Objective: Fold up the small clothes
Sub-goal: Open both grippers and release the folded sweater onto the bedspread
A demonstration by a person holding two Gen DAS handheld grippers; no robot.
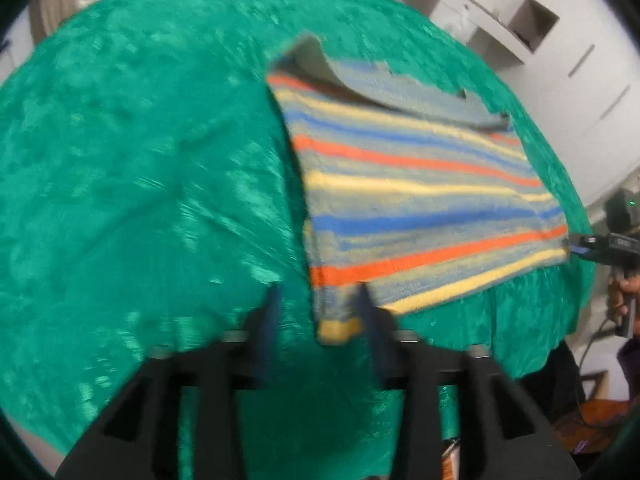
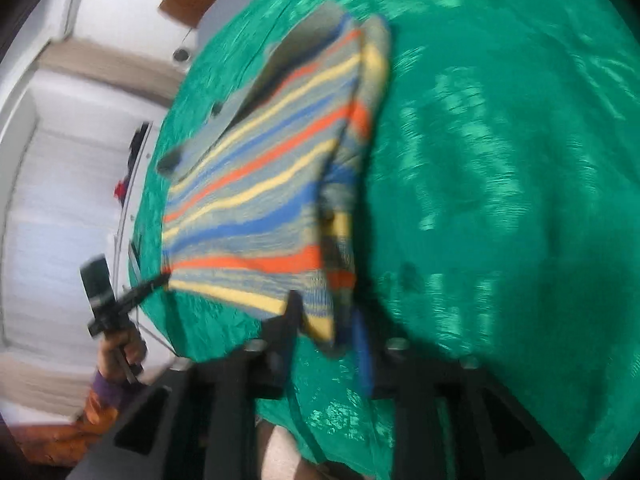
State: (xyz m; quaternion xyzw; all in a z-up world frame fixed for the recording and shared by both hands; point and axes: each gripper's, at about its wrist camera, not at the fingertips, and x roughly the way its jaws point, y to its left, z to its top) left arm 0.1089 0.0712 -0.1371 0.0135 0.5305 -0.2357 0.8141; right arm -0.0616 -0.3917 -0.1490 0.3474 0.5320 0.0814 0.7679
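Both grippers — left point(image 1: 318, 294), right point(image 2: 324, 306) — part-open at striped garment's point(image 1: 420, 200) corners.

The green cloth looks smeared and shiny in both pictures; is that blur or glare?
Both: in the left wrist view the green cloth shows streaked highlights and the striped garment has soft edges; the right wrist view is blurrier still, and fisheye bending curves the table edge in both.

Bright, motion-blurred views; dark fisheye corners.

The right hand-held gripper point(image 2: 326, 312) stands part-open around the striped garment's point(image 2: 256, 184) near corner on the green cloth point(image 2: 500, 200).
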